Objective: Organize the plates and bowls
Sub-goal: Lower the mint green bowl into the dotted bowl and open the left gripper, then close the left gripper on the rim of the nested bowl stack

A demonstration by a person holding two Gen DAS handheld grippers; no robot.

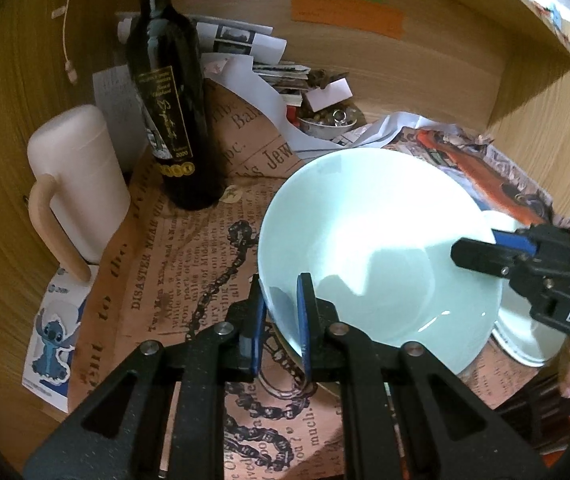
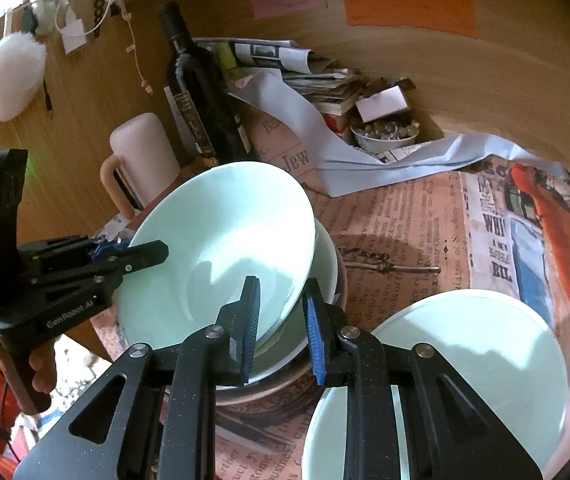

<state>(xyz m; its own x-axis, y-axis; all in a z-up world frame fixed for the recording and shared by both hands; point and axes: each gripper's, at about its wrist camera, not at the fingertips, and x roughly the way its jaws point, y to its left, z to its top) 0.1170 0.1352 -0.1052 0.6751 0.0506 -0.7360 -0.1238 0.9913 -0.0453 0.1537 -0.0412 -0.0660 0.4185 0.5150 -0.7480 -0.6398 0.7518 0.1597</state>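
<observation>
Both grippers are clamped on the rim of the same pale green bowl (image 1: 377,248). Seen from the left wrist, the left gripper (image 1: 281,320) pinches the bowl's near rim between its blue pads, one pad inside and one outside. The right gripper (image 2: 281,320) grips the opposite edge in the same way, as its own view shows, with the rim running between its pads.

The bowl is tilted, its left-gripper side raised, and it sits over a stack of bowls (image 2: 325,280) whose white and darker rims show beneath it. Whether it already rests in that stack or is just above it I cannot tell.

Taking the stack as landmark: a pale green plate (image 2: 465,360) lies just beside it on the side away from the left gripper, flat on the newspaper-covered surface (image 2: 405,216). Beyond the stack stand a dark wine bottle (image 1: 169,112) and a pink lidded mug (image 1: 81,176), with a small dish of beads (image 2: 385,136) farther back among loose papers.

My judgement is that the task is well under way: several bowls are already nested, and this one is being added. What seems left is to level it, seat it fully and release it. The plate lies alone, with no other plates visible to pair it with.
</observation>
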